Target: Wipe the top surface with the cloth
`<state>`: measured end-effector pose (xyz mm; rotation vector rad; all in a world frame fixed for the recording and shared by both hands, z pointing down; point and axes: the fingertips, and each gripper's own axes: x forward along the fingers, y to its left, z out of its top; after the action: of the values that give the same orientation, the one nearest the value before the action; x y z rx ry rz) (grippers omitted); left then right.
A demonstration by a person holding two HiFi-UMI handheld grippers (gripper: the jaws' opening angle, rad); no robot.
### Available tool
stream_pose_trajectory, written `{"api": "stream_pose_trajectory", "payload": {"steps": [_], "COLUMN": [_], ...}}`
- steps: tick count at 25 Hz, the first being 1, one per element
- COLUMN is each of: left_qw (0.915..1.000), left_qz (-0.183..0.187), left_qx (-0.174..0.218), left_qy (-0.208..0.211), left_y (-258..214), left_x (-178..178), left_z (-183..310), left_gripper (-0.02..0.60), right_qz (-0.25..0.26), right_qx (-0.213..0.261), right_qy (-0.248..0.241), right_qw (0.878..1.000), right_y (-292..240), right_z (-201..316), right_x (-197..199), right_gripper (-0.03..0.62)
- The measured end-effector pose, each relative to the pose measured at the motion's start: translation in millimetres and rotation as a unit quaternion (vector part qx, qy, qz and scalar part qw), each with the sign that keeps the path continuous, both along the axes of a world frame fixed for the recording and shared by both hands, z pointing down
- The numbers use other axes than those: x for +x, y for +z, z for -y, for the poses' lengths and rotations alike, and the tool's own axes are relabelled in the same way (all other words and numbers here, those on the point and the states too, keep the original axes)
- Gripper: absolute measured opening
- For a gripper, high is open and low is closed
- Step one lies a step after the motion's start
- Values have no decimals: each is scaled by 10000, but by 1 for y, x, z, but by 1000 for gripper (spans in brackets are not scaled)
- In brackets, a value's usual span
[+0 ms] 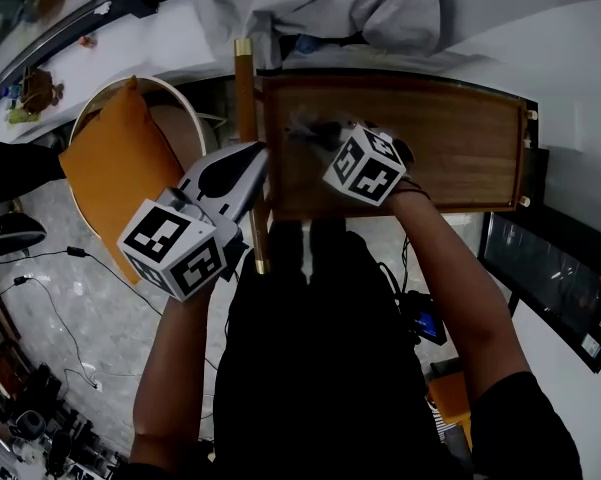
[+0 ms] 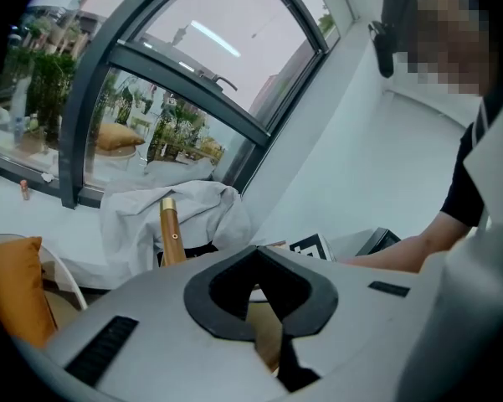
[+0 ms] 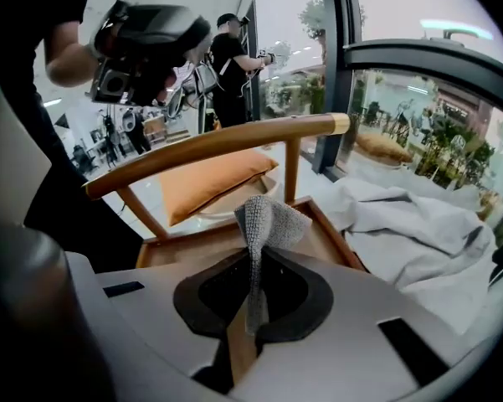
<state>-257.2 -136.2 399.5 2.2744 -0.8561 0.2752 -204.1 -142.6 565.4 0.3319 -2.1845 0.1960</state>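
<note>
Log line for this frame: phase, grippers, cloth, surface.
phase: wipe | right gripper: shut on cloth, over wooden top | contact: unclear | left gripper: shut, empty, at top's left edge

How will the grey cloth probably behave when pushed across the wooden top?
Probably floppy: the cloth folds over above the right gripper pinching it. Likely light: one small pinch holds it up. Its coarse weave may drag on the wooden top.

The grey knitted cloth point(image 3: 266, 224) sits in the right tongs point(image 1: 313, 134), over the brown wooden tabletop point(image 1: 460, 148). An orange fabric cushion point(image 1: 110, 163) lies left of the left tongs point(image 1: 252, 156), and a crumpled white sheet point(image 1: 320, 3) lies beyond both.
</note>
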Motion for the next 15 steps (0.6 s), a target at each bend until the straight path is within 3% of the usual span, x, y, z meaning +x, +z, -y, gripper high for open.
{"api": "stream_pose_trajectory", "payload": {"steps": [5, 10, 15], "left_qw": [10000, 9998, 9999], "left_qz": [-31, -203, -125], "left_qx": [8, -24, -11], "left_qy": [-47, -77, -47], "left_y": [-4, -11, -11], "left_x": [6, 16, 17], "left_z": [9, 16, 17], "left_gripper": [12, 12, 12], "right_qz": [-160, -256, -342], "right_qx": [291, 350, 352], "right_qy": [28, -7, -94], "right_qw": [9994, 9991, 9987], "right_y": [1, 11, 23], "right_z": [44, 67, 78], "right_x": [6, 6, 6], "right_gripper": [38, 38, 38]}}
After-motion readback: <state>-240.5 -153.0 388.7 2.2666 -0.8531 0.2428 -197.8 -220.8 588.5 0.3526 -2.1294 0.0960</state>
